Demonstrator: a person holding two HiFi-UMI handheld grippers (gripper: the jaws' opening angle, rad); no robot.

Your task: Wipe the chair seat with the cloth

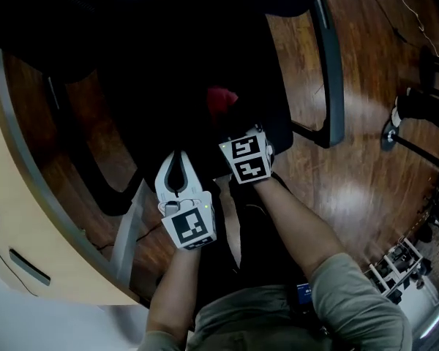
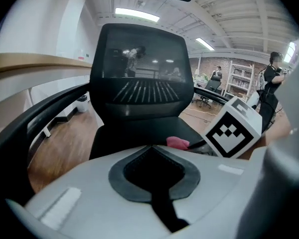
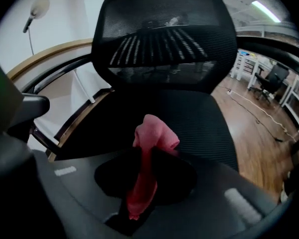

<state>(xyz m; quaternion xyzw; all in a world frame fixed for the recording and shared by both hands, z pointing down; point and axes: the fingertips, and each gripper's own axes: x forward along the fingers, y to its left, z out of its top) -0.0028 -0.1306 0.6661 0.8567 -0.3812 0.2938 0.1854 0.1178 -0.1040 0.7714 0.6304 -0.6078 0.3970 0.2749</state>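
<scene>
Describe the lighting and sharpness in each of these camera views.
Head view: underexposed, the chair seat nearly black, glare on the wood floor. Left gripper view: bright, fisheye-bent, ceiling light blown out. Right gripper view: dark corners, pink cloth slightly soft.

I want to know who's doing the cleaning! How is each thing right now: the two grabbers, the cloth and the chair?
cloth: pink, bunched up, pinched in the right gripper, its end poking out over the seat.
right gripper: shut on the cloth.
left gripper: shut, nothing in it.
chair: upright, its back facing the grippers.
</scene>
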